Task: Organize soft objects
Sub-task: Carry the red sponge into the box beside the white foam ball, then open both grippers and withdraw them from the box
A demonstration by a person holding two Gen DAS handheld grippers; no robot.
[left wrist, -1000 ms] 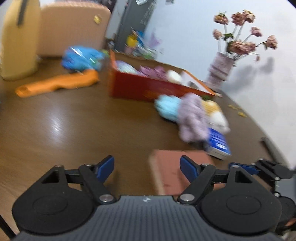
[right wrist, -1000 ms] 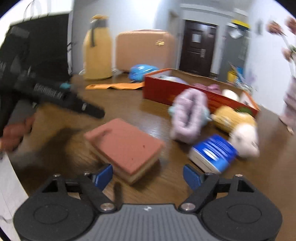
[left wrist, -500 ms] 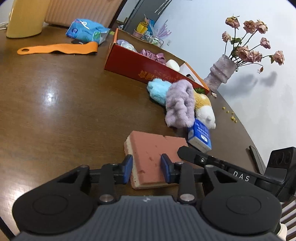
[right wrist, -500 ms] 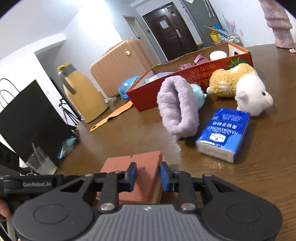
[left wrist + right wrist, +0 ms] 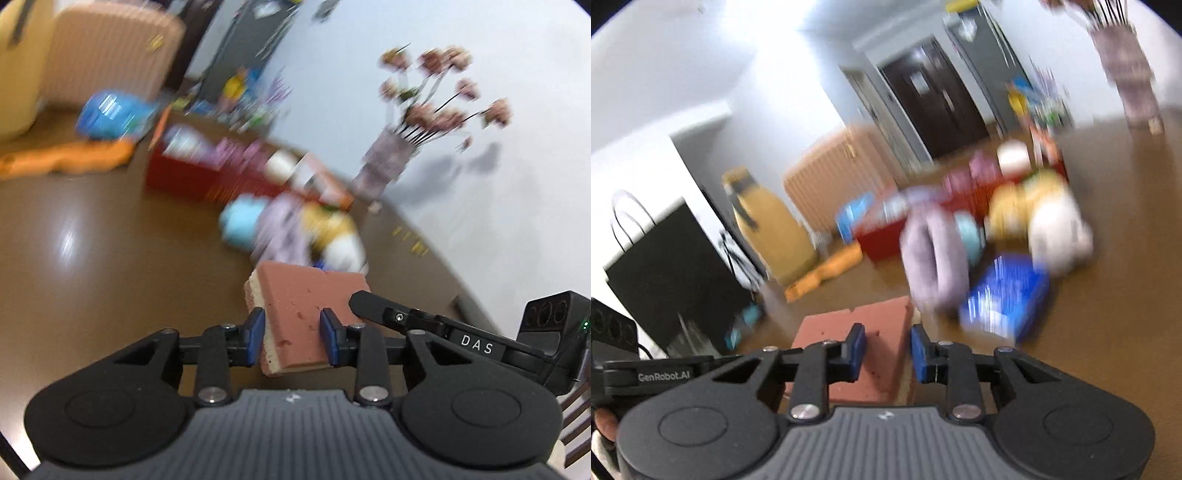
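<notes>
Now | both tools (image 5: 291,338) (image 5: 887,352) clamp sponge (image 5: 306,317) | above table (image 5: 92,258)

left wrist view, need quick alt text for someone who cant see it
The left tongs grip a reddish-brown rectangular sponge with a cream underside, while the black right tongs reach in against its far right edge. Behind, badly blurred, soft toys lie on the brown wooden table beside an open red cardboard box and a vase of pink flowers.
</notes>
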